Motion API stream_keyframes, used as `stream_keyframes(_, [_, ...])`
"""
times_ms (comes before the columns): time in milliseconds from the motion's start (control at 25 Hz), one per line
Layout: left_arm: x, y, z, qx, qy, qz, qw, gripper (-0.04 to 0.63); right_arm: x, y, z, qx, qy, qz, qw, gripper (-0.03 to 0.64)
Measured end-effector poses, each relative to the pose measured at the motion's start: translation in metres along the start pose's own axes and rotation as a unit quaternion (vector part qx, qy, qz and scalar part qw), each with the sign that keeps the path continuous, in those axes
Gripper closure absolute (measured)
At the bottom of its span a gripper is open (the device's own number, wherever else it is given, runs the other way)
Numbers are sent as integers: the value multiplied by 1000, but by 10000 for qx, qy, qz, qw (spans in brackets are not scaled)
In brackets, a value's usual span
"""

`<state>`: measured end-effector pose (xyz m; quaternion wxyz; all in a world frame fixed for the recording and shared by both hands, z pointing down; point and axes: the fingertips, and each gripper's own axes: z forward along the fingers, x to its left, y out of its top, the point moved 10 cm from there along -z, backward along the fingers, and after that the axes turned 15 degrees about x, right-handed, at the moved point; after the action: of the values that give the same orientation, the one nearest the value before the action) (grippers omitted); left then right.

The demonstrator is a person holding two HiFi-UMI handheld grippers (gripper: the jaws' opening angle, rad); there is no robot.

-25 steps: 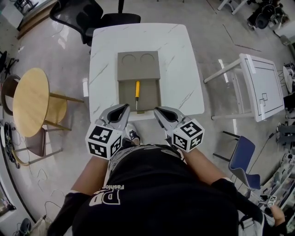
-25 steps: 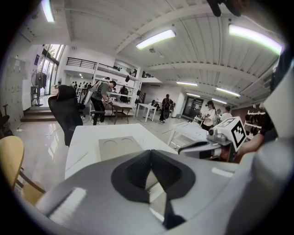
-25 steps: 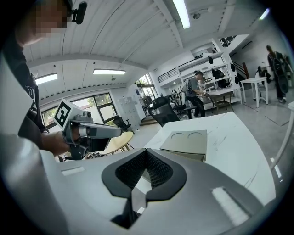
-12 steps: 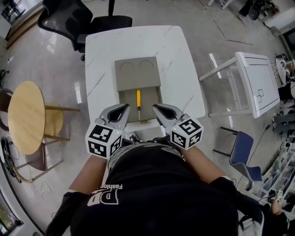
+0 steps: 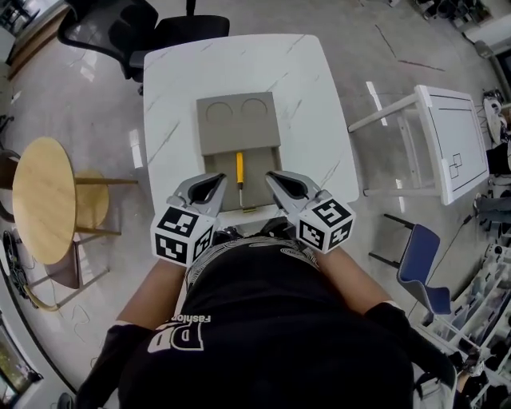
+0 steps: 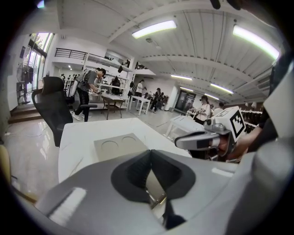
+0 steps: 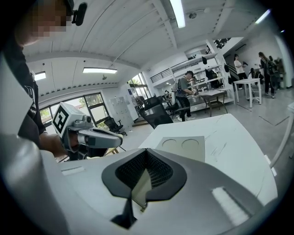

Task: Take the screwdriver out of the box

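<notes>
A flat grey-brown box lies on the white marble table, its far half a cover with two round recesses, its near half an open compartment. The screwdriver, yellow-handled with its shaft toward me, lies in that compartment. My left gripper is shut and empty at the box's near left corner. At the near right corner my right gripper is likewise shut and empty. In the left gripper view the shut tips point at the box. The right gripper view shows shut tips and the box; the screwdriver is hidden in both.
A round wooden side table stands left of the marble table and a black office chair behind it. A white table lying on its side and a blue chair are at the right. People stand far off in the room.
Both grippers have moved forward from in front of the table to either side of the box's near end. Both stay shut.
</notes>
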<state>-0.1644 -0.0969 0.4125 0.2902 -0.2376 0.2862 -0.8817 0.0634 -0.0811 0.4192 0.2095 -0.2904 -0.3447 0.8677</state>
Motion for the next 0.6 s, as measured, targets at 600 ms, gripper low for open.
stream_keyframes(600, [-14, 23, 20, -41, 576, -463, 9973, 537, -46, 20, 3, 269, 561, -345, 9975, 620])
